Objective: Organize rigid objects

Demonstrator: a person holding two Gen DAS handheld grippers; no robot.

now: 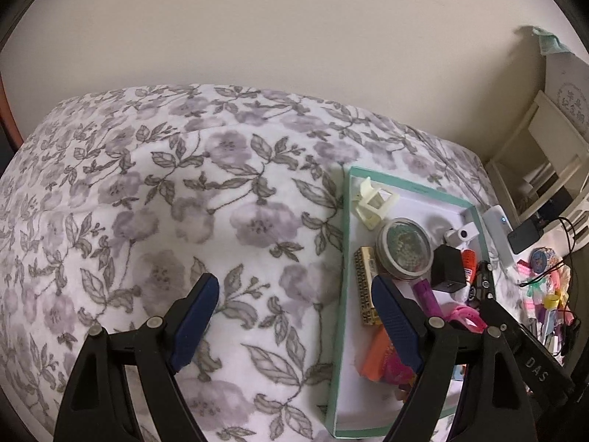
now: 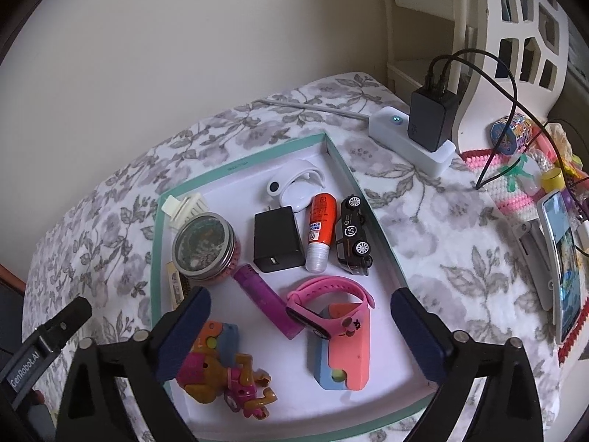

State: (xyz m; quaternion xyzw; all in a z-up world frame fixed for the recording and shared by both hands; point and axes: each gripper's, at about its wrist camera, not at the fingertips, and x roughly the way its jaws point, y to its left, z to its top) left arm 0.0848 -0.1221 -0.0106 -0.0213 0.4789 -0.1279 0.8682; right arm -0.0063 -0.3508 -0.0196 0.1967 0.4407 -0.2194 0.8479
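Observation:
A teal-rimmed white box tray point(image 2: 235, 171) lies on the floral blanket and holds small rigid items: a round tin point(image 2: 204, 245), a black charger point(image 2: 277, 239), an orange glue tube point(image 2: 321, 232), a black toy car point(image 2: 353, 235), a purple stick point(image 2: 268, 300), a pink watch point(image 2: 325, 302), a salmon toy point(image 2: 346, 350) and a toy figure point(image 2: 228, 375). My right gripper point(image 2: 300, 316) is open and empty above the tray's near end. My left gripper point(image 1: 294, 309) is open and empty, over the blanket at the tray's left rim point(image 1: 340, 287); the tin point(image 1: 403, 248) shows there too.
A white power strip point(image 2: 416, 140) with a black plug and cables lies right of the tray. A phone point(image 2: 563, 261) and colourful trinkets point(image 2: 515, 129) lie on a crocheted mat at far right. A white shelf point(image 2: 515, 37) stands behind. The wall is at the back.

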